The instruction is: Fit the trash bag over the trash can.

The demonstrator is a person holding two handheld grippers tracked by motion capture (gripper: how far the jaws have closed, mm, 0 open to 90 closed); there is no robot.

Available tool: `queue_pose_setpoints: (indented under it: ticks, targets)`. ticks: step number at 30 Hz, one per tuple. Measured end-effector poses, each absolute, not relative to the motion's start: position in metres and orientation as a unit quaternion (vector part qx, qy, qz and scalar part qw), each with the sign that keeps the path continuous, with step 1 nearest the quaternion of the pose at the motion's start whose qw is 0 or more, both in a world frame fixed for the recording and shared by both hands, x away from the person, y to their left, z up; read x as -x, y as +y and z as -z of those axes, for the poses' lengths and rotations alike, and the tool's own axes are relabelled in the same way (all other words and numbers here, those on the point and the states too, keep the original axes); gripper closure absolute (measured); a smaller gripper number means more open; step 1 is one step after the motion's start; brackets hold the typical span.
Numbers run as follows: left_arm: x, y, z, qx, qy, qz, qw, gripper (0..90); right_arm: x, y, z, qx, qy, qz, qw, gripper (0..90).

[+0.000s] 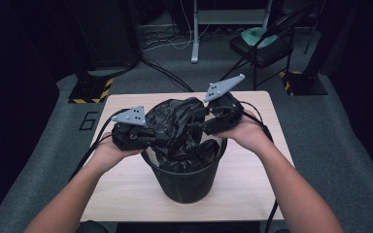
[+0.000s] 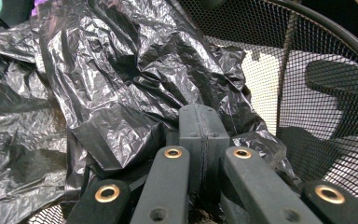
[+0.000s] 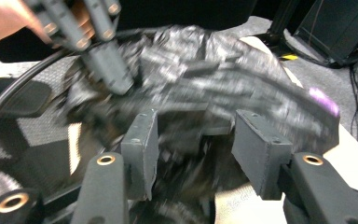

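A black mesh wastebasket [image 1: 184, 179] stands in the middle of the wooden table [image 1: 252, 184]. A crumpled black plastic bag [image 1: 179, 121] is bunched over its mouth and hangs partly inside. My left gripper [image 1: 159, 136] reaches in from the left. In the left gripper view its jaws [image 2: 203, 116] are pressed together with the bag's film [image 2: 121, 70] gathered at them, and the basket's mesh wall [image 2: 307, 70] is on the right. My right gripper [image 1: 196, 125] comes in from the right, open [image 3: 200, 140], its pads either side of the blurred bag [image 3: 223, 74].
The basket rim [image 3: 23, 74] curves at the left of the right gripper view. Beyond the table stand a folding chair [image 1: 262, 46], floor cables [image 1: 165, 73] and two striped stand bases [image 1: 92, 90] [image 1: 303, 82]. Bare tabletop lies on both sides of the basket.
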State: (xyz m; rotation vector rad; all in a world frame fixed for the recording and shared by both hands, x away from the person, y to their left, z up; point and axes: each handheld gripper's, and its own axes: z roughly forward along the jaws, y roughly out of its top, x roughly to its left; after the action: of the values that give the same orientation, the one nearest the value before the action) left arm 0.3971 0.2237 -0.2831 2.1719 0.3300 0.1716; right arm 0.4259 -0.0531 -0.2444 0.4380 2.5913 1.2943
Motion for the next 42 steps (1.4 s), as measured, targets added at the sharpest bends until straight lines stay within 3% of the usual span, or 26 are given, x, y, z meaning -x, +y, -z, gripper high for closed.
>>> queue_pose_setpoints:
  ticks: [7, 17, 30, 36, 42]
  targets:
    - [-0.397, 0.226, 0.285, -0.882, 0.13, -0.063, 0.448, 89.7, -0.453, -0.034, 0.242, -0.169, 0.88, -0.425, 0.128, 47.4]
    - [-0.403, 0.228, 0.285, -0.882, 0.133, -0.051, 0.449, 89.6, -0.49, -0.047, 0.261, -0.233, 0.88, -0.385, 0.155, 46.8]
    - [-0.409, 0.228, 0.285, -0.88, 0.138, -0.043, 0.453, 88.5, -0.498, -0.055, 0.265, -0.229, 0.882, -0.388, 0.139, 71.6]
    - [-0.41, 0.23, 0.285, -0.879, 0.14, -0.041, 0.454, 87.9, -0.491, -0.056, 0.255, -0.212, 0.873, -0.409, 0.156, 74.1]
    - [-0.406, 0.236, 0.279, -0.875, 0.135, -0.04, 0.463, 80.1, -0.476, -0.053, 0.247, -0.179, 0.876, -0.421, 0.155, 86.5]
